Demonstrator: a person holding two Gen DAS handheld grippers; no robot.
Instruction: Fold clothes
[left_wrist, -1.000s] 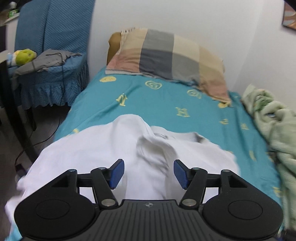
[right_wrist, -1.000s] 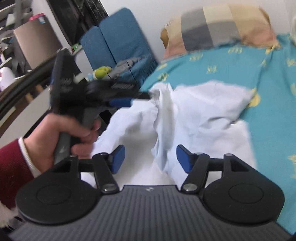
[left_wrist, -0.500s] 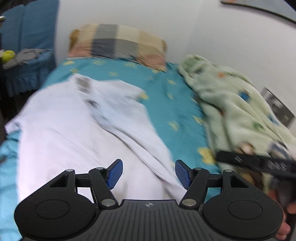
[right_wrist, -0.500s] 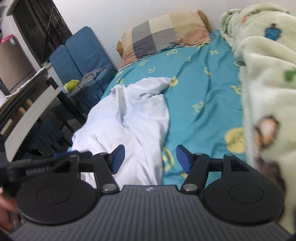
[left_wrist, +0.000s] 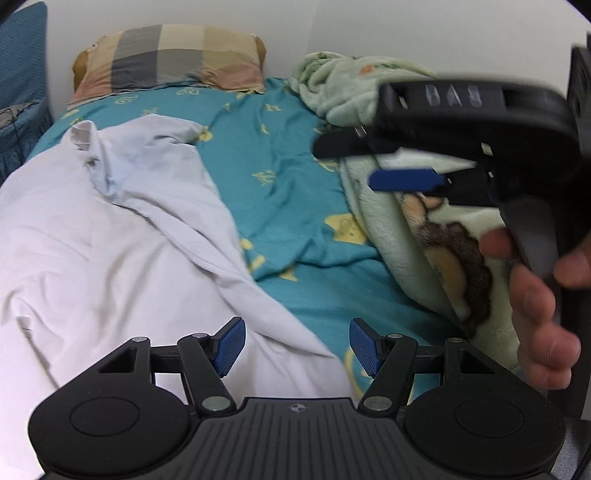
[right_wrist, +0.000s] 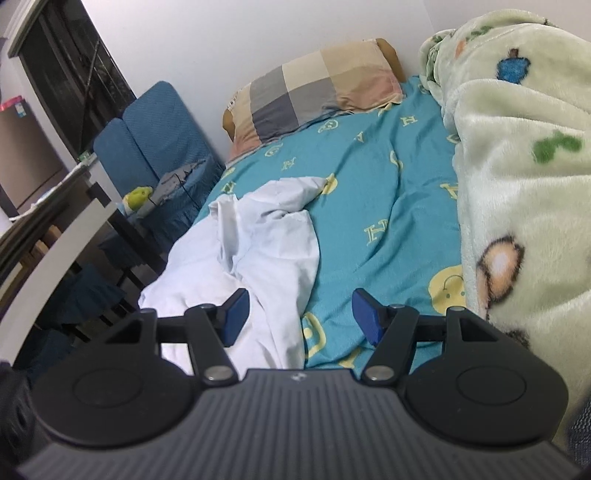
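Note:
A crumpled white garment lies on the left half of the teal bed sheet; it also shows in the right wrist view. My left gripper is open and empty, held just above the garment's near right edge. My right gripper is open and empty, over the garment's near edge and the sheet. The right gripper also shows side-on in the left wrist view, held by a hand above the green blanket.
A plaid pillow lies at the head of the bed by the wall. A bunched green fleece blanket fills the right side. A blue chair with clothes and a desk edge stand left of the bed.
Both grippers have let go of the garment and swung right toward the blanket side. The garment has dropped onto the bed. The right gripper now appears close in the left wrist view.

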